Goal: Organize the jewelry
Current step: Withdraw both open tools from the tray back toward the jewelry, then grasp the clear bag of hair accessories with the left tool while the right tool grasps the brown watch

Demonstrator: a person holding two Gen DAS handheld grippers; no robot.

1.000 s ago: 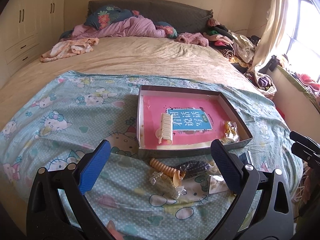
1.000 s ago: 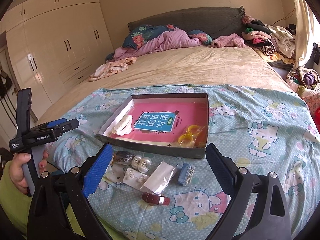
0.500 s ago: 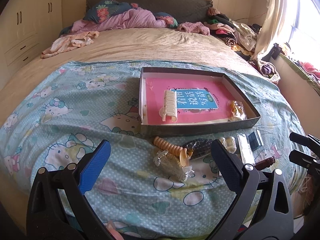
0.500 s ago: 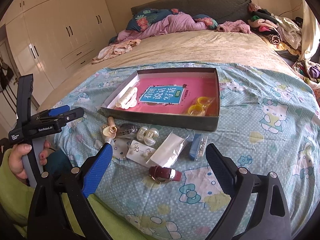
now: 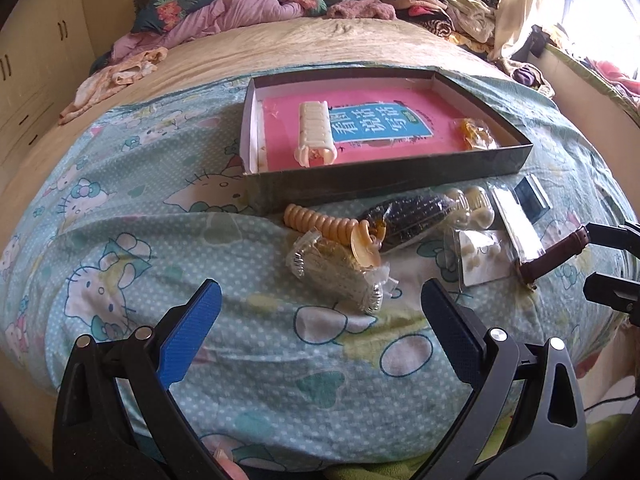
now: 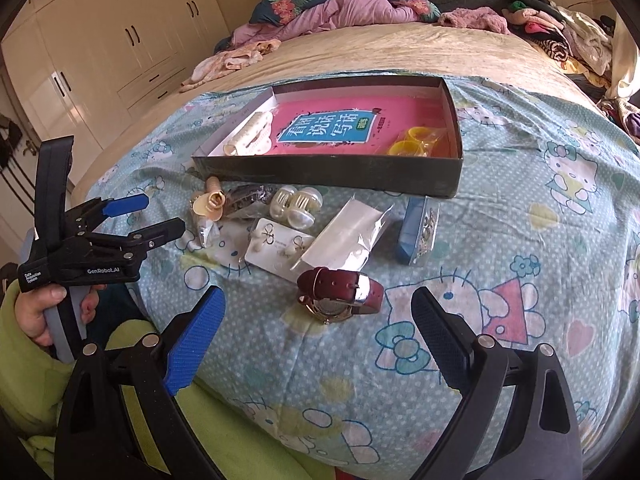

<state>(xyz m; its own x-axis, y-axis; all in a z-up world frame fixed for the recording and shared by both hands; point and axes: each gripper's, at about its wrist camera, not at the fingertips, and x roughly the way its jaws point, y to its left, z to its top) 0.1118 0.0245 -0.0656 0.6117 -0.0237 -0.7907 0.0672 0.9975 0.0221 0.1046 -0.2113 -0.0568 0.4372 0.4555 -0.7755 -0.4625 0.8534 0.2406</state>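
Observation:
A dark shallow box lies on the blue cartoon sheet, with a pink book, a cream hair clip and yellow rings in a bag inside. In front of it lie loose pieces: a beige spiral hair tie, a clear bagged item, a dark bagged piece, pearl clips, an earring card, a blue case and a maroon-strapped watch. My left gripper hovers open just short of the bagged item. My right gripper is open just before the watch.
The bed stretches back to piled bedding and clothes. Wardrobes stand on the left, a window and more clothes on the right. A hand in a green sleeve holds the left gripper near the sheet's front edge.
Both grippers have moved forward and down toward the loose pieces in front of the box, which now appear closer. Both stay open and nothing on the sheet has shifted.

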